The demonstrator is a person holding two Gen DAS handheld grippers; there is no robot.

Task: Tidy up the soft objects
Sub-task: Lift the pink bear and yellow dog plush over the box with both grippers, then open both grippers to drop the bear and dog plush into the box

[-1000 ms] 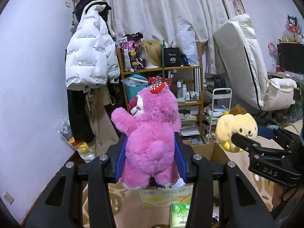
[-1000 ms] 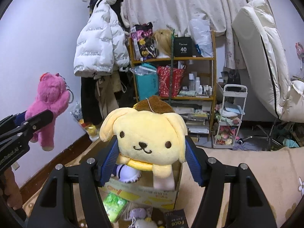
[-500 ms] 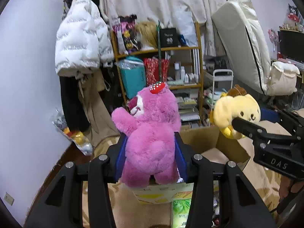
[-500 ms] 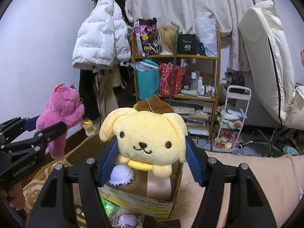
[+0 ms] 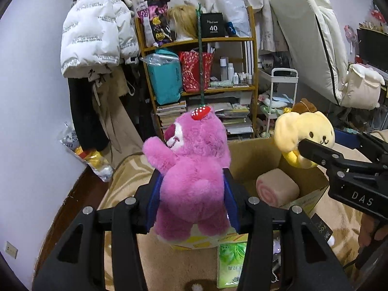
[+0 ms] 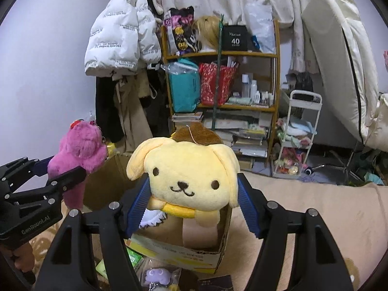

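Note:
My left gripper (image 5: 191,196) is shut on a pink plush bear (image 5: 194,174) with a red strawberry on its head, held upright just above the near rim of an open cardboard box (image 5: 252,155). My right gripper (image 6: 192,203) is shut on a yellow plush dog (image 6: 191,169) with a brown cap, held over the same box (image 6: 215,252). Each gripper shows in the other's view: the right gripper (image 5: 312,152) with the dog (image 5: 305,135), the left gripper (image 6: 63,177) with the bear (image 6: 82,155). A pink swirl-roll plush (image 5: 276,189) lies inside the box.
A wooden shelf (image 5: 201,82) crammed with bags and books stands behind the box, with a white jacket (image 5: 94,34) hanging at its left and a white trolley (image 6: 298,135) at its right. A green packet (image 5: 230,262) and small toys (image 6: 160,274) lie on the beige carpet before the box.
Both grippers have tilted down and moved closer to the cardboard box with their plush toys. The box interior and the roll plush have come into the left wrist view.

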